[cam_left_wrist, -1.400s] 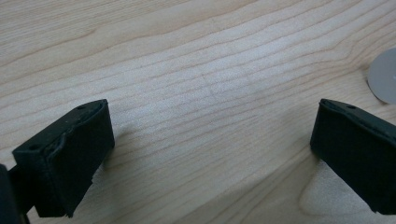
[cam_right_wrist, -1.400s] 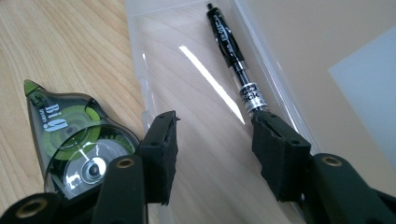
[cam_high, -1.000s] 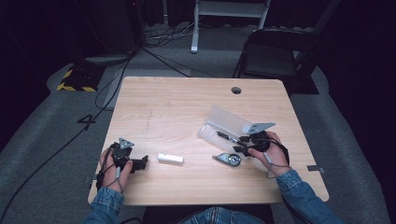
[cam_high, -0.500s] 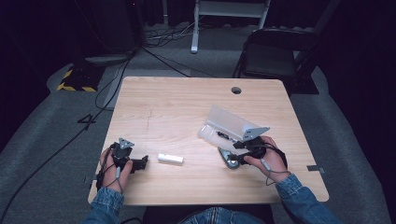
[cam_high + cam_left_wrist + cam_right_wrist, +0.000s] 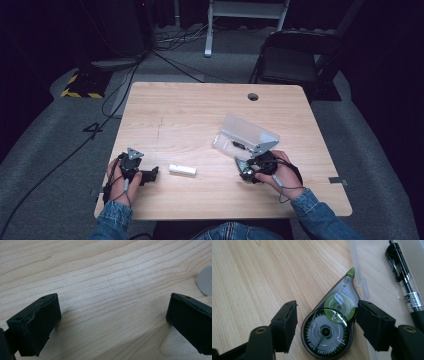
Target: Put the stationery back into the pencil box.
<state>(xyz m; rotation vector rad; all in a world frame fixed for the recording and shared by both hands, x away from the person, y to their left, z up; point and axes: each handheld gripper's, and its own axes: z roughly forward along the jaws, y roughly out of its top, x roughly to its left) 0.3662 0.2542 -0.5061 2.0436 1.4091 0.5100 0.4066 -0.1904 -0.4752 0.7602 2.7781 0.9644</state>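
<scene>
My right hand-held gripper is released, jaws just been opening, with the correction tape dispenser lying flat between them on the surface: smoky clear teardrop shell, green gears inside, green tip aimed at the lip of the clear plastic case, right pad looks to brush its side, left pad apart. A black pen lies in that case just beside it, so I've got tight room on that side and open wood on the other. My left hand-held gripper rests near the front edge, jaws spread wide over bare wood, with a small white stick near it.
</scene>
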